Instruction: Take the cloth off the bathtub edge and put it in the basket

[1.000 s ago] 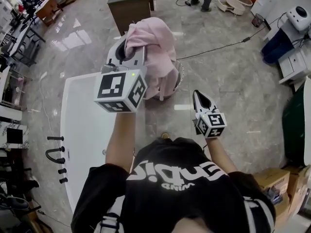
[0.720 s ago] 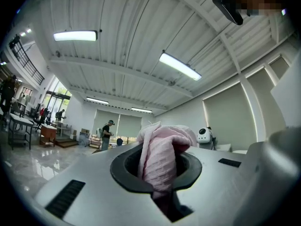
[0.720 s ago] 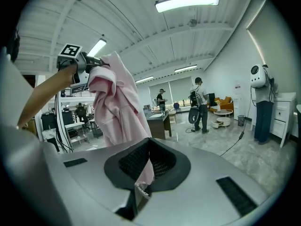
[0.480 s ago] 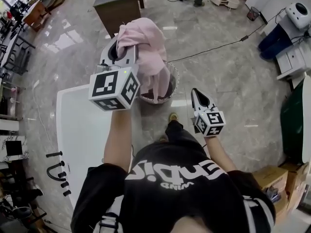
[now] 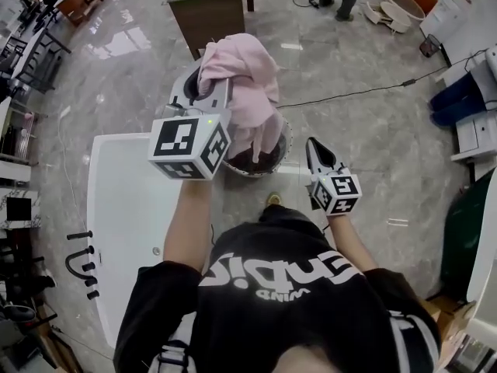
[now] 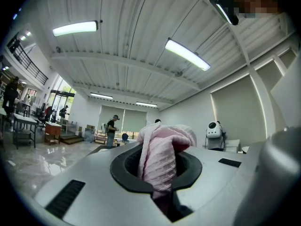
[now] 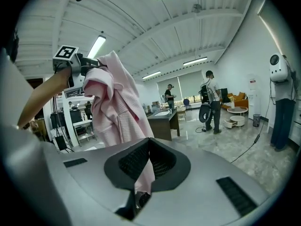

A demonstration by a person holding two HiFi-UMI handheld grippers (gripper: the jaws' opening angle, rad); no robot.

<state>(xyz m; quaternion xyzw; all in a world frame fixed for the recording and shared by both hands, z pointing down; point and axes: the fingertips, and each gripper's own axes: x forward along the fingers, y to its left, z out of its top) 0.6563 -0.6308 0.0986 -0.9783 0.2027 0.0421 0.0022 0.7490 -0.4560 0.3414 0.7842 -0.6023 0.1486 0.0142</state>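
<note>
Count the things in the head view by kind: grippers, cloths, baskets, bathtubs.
grippers: 2, the left gripper and the right gripper
pink cloth: 1, held in the left gripper
basket: 1
bathtub: 1
total: 5

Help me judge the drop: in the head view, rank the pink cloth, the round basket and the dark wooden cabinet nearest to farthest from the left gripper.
1. Pink cloth: clamped in the jaws of the left gripper.
2. Round basket: on the floor just beyond, rightward.
3. Dark wooden cabinet: farthest, at the view's top.
</note>
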